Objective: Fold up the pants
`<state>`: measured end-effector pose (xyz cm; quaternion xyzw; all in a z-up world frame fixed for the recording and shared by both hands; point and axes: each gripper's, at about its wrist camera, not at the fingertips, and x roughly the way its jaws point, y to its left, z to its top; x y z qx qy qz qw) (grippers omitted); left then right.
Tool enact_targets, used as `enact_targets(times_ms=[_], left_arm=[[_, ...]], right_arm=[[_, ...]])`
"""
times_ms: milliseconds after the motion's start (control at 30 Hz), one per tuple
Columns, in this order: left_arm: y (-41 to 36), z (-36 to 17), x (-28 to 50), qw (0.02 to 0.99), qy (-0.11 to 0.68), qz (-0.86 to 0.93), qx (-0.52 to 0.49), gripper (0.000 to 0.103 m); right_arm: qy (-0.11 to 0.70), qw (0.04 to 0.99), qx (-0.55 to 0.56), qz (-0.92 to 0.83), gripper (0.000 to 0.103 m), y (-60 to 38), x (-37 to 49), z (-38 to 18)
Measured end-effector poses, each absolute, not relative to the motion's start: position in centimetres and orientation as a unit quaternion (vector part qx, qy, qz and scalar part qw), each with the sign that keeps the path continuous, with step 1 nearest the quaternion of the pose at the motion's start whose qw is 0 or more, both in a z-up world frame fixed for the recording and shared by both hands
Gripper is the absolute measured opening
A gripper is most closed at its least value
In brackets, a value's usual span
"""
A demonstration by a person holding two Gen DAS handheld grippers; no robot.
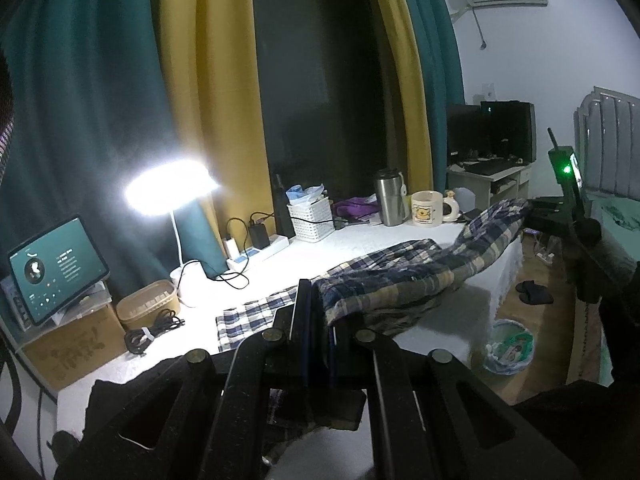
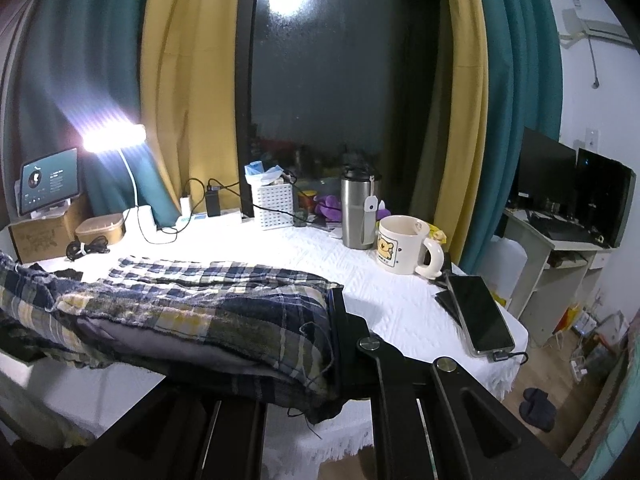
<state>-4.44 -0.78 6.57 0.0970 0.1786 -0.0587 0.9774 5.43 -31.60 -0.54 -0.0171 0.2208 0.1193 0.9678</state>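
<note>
White-covered table (image 2: 384,276) under lamp light: I log plaid pants (image 1: 400,276), stretched lengthwise across it and lifted at both ends. My left gripper (image 1: 316,320) is clamped on the fabric edge at 6 o'clock; my right gripper (image 2: 336,340) pinches the other end. Mug (image 2: 400,246) at 1 o'clock, phone (image 2: 478,314) at 3, tumbler (image 2: 358,212) behind.

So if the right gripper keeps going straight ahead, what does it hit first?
Likely the steel tumbler or the mug. The right gripper, shut on the pants, points across bare table toward them. Depth is uncertain.
</note>
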Motion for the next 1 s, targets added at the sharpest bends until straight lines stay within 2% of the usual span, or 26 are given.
enact_targets(times_ms=[1000], left_arm=[[3.8,4.7,8.3,0.966,0.232,-0.048,0.100,0.006]], right_arm=[[0.272,0.956,-0.017,0.106,0.009,-29.2,16.0,-1.8]])
